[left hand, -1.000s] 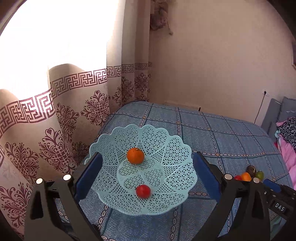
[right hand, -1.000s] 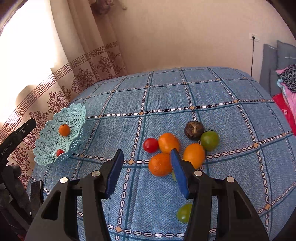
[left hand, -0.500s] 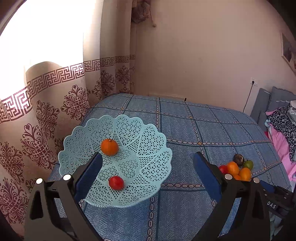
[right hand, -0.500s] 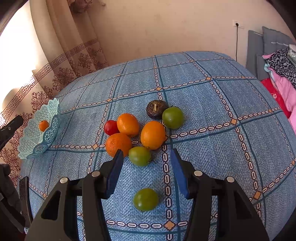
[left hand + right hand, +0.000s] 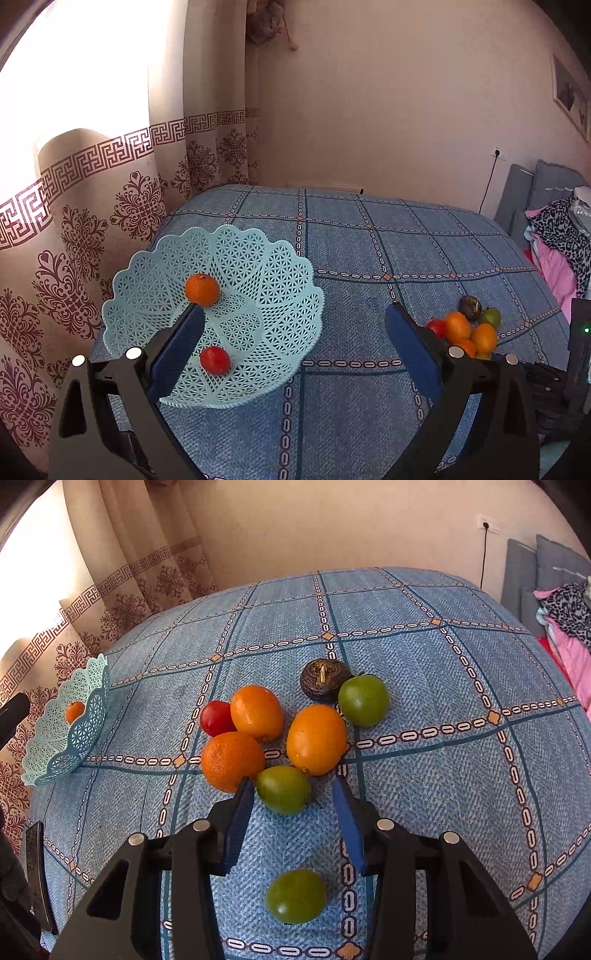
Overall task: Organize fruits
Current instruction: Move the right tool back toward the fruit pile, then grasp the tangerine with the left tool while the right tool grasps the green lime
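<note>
Left wrist faces the basket point(image 5: 280, 273); right nears shared fruit pile point(image 5: 288, 731).

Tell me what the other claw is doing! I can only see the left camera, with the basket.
Observer: The right claw is open, and a green fruit sits right between its fingertips, not squeezed yet.
Operator: Are there more green ones? I see just one by the pile.
Observer: Yes. A second green fruit sits beside the dark brown fruit, and a third green fruit lies alone on the bed cover, apart from the pile.
</note>
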Available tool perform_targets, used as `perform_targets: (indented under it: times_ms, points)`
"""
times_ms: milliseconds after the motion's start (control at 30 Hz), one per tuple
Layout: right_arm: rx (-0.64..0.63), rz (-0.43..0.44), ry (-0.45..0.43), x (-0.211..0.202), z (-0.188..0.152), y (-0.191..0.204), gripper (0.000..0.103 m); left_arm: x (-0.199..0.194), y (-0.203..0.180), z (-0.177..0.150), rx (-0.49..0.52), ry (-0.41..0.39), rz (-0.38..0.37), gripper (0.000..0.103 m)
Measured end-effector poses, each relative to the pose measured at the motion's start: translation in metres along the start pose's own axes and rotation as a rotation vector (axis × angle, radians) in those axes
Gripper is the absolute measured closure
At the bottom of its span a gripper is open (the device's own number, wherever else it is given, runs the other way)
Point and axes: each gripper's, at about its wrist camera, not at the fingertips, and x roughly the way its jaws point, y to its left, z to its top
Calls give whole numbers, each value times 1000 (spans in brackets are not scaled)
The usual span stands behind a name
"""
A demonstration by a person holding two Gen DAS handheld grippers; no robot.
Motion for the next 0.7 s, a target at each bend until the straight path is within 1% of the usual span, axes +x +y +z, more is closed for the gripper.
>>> perform_targets:
  times_ms: [133, 233, 367, 567, 700]
  points:
    - [-17, -1, -4, 3, 2, 4, 64, 2, -3, -2, 7, 7, -1, 4]
    - [-26, 8, 0, 4, 4, 7, 71, 4, -8, -4, 17, 15, -1, 4]
    - [-30, 18, -1, 1, 1, 8, 72, 7, -18, -8, 37, 28, -9, 4]
    - [-9, 32, -25, -15, -3, -7, 72, 14, -31, -17, 31, 78, -77, 4]
    - [11, 30, -46, -25, -2, -17, 72, 22, -42, -25, 24, 127, -130, 4]
